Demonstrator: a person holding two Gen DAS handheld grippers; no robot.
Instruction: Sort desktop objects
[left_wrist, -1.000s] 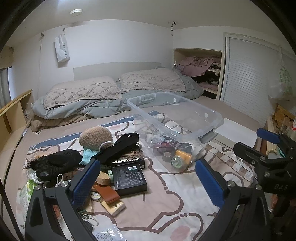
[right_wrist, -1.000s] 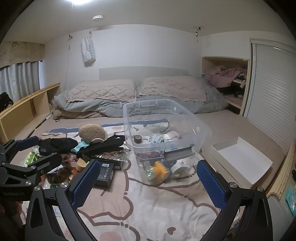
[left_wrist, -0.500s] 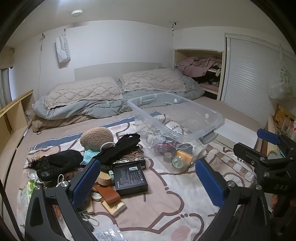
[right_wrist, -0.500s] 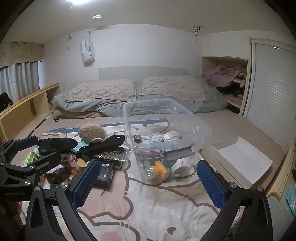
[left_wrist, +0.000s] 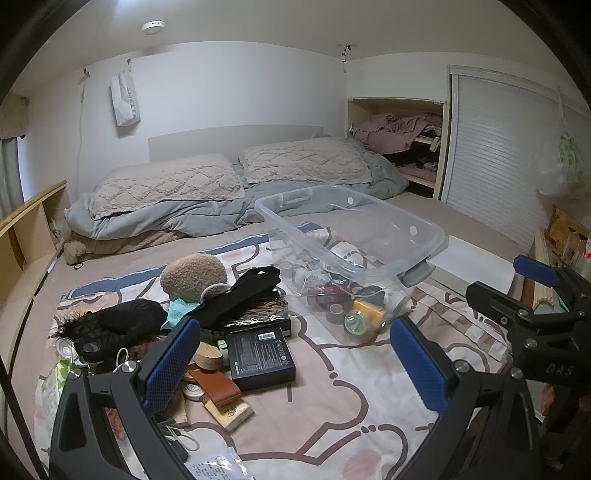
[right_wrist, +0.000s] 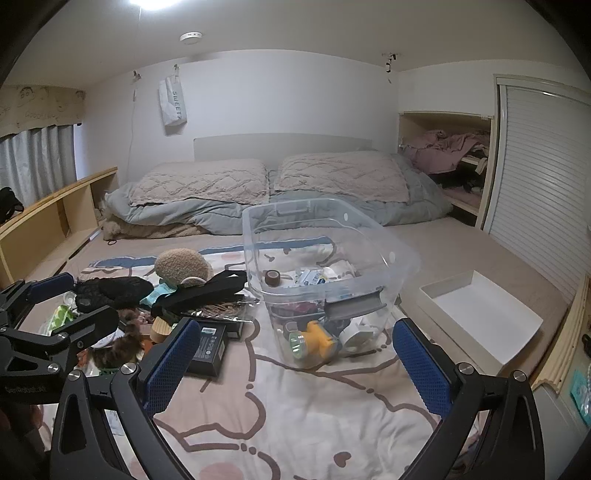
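Both claws hang released over the patterned blanket (left_wrist: 332, 417), holding nothing: the left gripper (left_wrist: 295, 365) has its blue pads spread wide in the lower part of the left wrist frame, and the right gripper (right_wrist: 297, 365) is spread the same way in its own view. The clear bin (left_wrist: 354, 236) sits centre-right in the left wrist frame, already holding a yellow flashlight (left_wrist: 364, 317), tape rolls and small packets. The unsorted pile lies lower left of centre: a black box (left_wrist: 263, 354) lying flat, a brown leather case (left_wrist: 218, 382), a wooden block (left_wrist: 207, 359), a black strap (left_wrist: 243, 295), a fuzzy tan plush (left_wrist: 194, 273) and a black furry thing (left_wrist: 114, 321) further left. Key relation: the black box is just ahead of the left gripper and slightly left of its midline, close to the left pad, with its long axis running roughly away from the camera, tilted a little. In the right wrist frame the same black box (right_wrist: 208, 347) sits at lower left, beside the left pad and off the midline, while the bin is dead ahead. So the left one looks nearer the pile and better lined up; my guess is that it goes for the box, fingers closing across the short side, then carries it right toward the bin. An empty white tray (right_wrist: 480, 314) sits at the right edge of the bed.
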